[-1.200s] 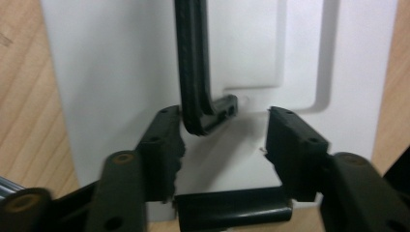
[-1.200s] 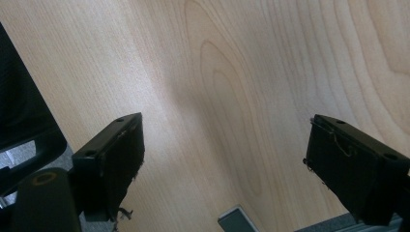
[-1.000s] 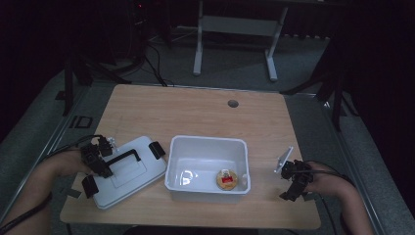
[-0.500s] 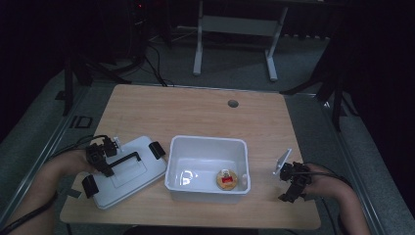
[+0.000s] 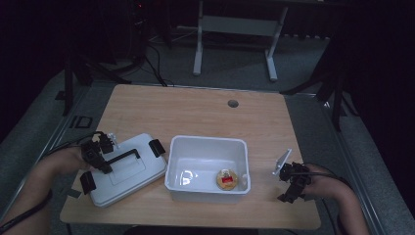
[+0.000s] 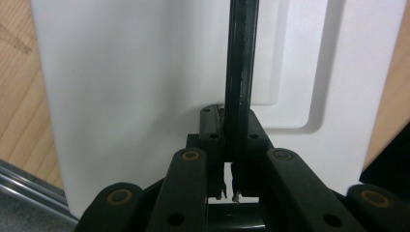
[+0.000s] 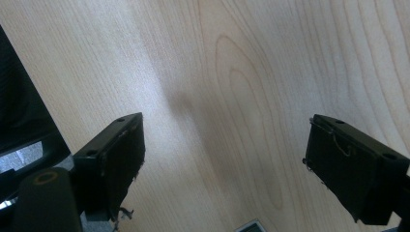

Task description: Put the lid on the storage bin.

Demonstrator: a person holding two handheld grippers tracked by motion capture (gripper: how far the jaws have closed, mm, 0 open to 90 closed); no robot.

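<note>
Left gripper view lets us see our left gripper (image 6: 231, 186) with its jaws just squeezed tight on the black handle (image 6: 240, 72) of the white lid (image 6: 135, 87), which lies flat on the wooden table (image 5: 195, 110) at the left. High view shows our right gripper (image 5: 292, 188) resting over the table's right edge, and its jaws stand wide with nothing in them. Between the two sits the white tub (image 5: 208, 152), just beside the lid, with a small round snack (image 5: 227, 178) inside.

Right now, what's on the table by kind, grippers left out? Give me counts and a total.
White lid with black handle: 1
White bin: 1
Round item with a red patch, in the bin: 1
Total: 3
</note>
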